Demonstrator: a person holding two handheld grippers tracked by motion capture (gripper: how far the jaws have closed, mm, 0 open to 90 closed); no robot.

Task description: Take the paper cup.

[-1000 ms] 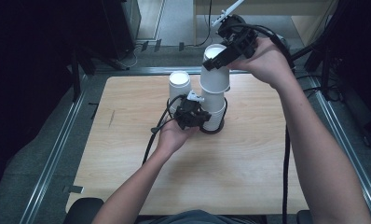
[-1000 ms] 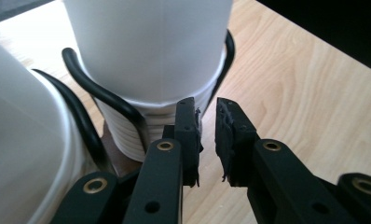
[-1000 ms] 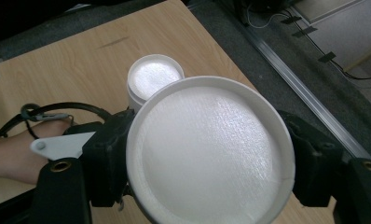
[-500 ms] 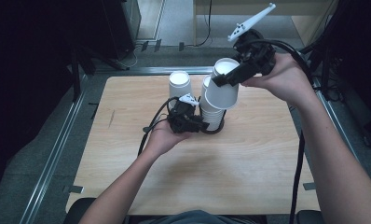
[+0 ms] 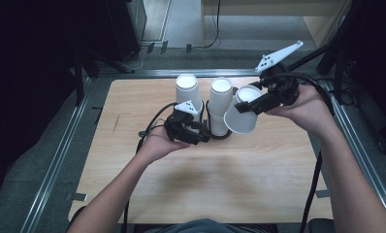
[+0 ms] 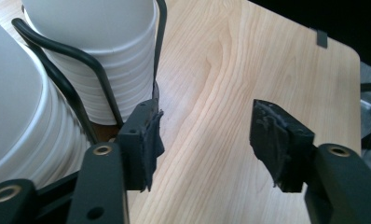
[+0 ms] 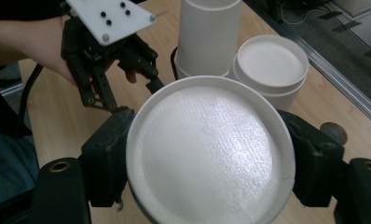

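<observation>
Gripping the loose cup point(image 5: 242, 116) by its walls, the right tongs point(image 5: 259, 104) are risking crushing it, while the left tongs point(image 5: 201, 137), just opening, are holding nothing beside the cup stack point(image 5: 219, 108)

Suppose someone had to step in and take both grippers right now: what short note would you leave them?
Right gripper: shut on one white paper cup, pulled off and held tilted, bottom toward its camera, in the air beside the stacks.
Left gripper: jaws have just been opening, nothing between them, beside the black wire holder at the base of the middle stack of white cups.
A second stack of upside-down cups stands to the left on the light wooden table.
Done: one cup separated. Left: set it down somewhere; probably more to pull.
</observation>
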